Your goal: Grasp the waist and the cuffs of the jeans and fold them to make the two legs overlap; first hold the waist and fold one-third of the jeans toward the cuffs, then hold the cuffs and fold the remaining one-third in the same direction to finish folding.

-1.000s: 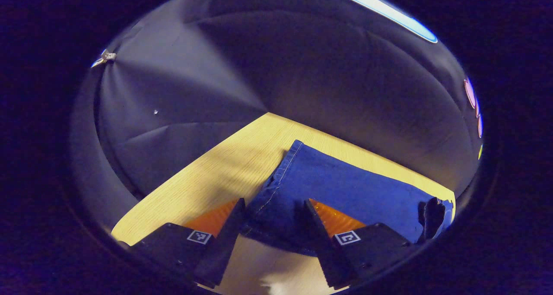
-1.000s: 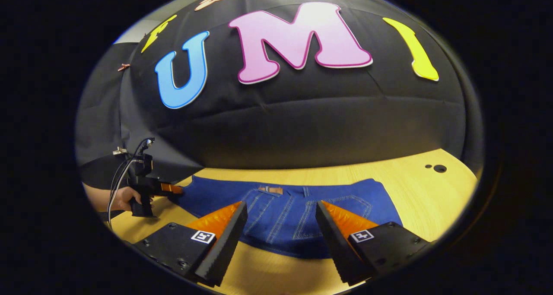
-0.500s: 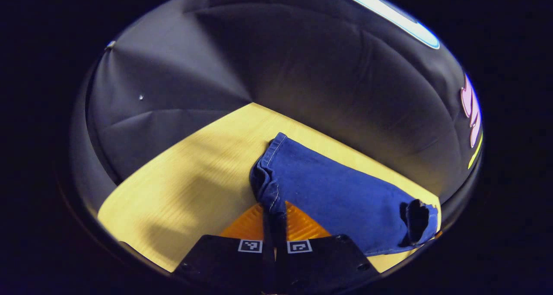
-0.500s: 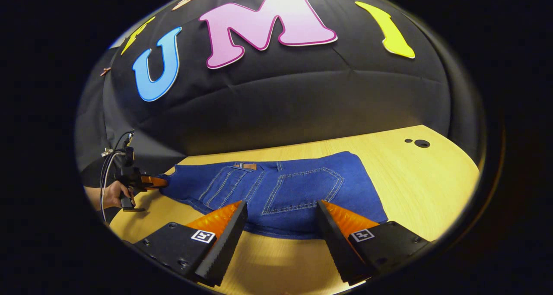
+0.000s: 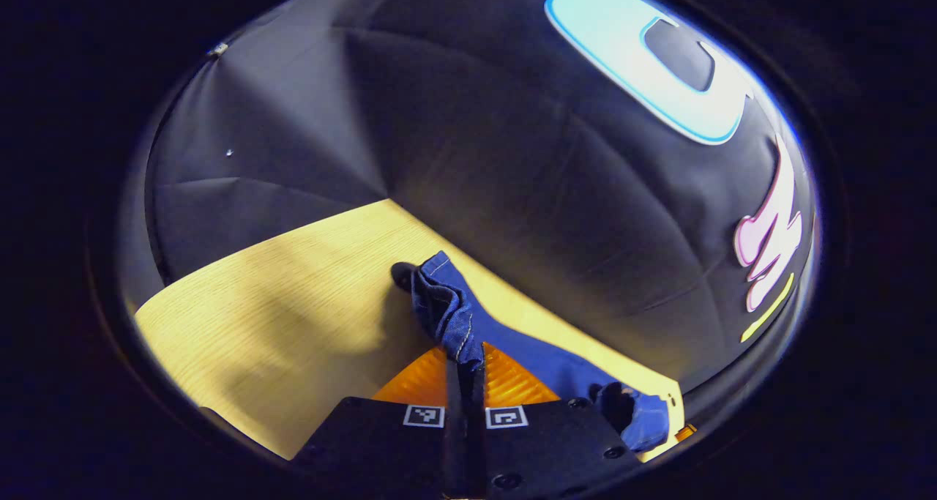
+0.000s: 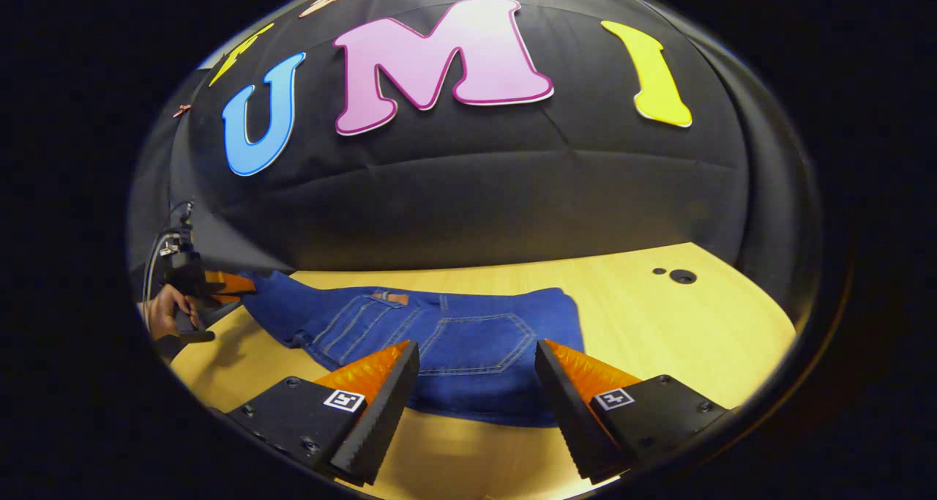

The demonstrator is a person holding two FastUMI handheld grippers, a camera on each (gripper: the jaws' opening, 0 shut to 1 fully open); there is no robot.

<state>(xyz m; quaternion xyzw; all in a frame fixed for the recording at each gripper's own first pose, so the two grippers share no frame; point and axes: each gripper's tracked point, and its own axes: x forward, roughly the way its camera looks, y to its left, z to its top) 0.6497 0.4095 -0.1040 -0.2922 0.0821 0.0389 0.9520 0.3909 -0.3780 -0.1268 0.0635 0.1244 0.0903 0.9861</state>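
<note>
Blue denim jeans lie on the light wooden table, just past the tips of the right hand-held gripper, whose fingers stand wide apart with nothing between them. The left hand-held gripper is closed tight on the bunched cuff end, lifting it off the table. In the right gripper view, that left gripper sits far off in a hand.

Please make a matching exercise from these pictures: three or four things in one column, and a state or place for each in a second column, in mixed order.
Things:
1. left gripper
2. right gripper
3. jeans
4. hand

States:
a. jaws open, hovering near the waist
b. holds the far gripper's handle
c. shut on the cuff
d. lying on the table, one end lifted

Pairs: 1-c, 2-a, 3-d, 4-b
</note>
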